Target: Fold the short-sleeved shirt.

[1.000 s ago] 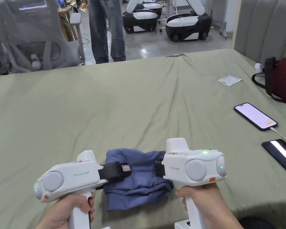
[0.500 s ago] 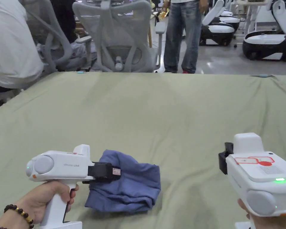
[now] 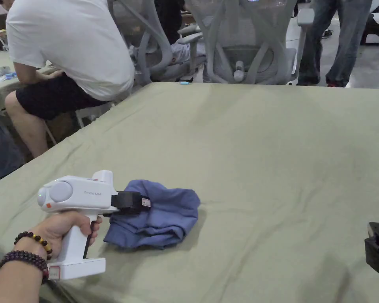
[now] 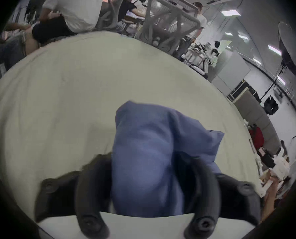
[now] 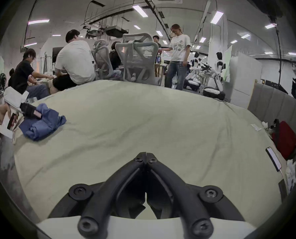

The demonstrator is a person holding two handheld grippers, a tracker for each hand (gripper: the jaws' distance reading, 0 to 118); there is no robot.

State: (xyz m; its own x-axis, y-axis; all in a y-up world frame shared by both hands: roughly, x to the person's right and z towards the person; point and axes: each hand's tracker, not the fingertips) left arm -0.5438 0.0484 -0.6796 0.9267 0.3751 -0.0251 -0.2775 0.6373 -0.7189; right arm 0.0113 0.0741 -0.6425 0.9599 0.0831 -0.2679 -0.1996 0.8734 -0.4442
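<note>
Head view has the blue short-sleeved shirt (image 3: pixel 157 215) bunched near the bed's (image 3: pixel 263 158) front-left corner, the left hand-held gripper (image 3: pixel 139 202) pinching its near end (cloth bulges between both jaws). The right hand-held gripper (image 5: pixel 145 154), pressed together and empty, hovers well apart toward the front-right edge.

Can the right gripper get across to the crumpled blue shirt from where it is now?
Probably yes: only bare green sheet lies between the right gripper, jaws closed, and the blue shirt, held by the left gripper.
</note>
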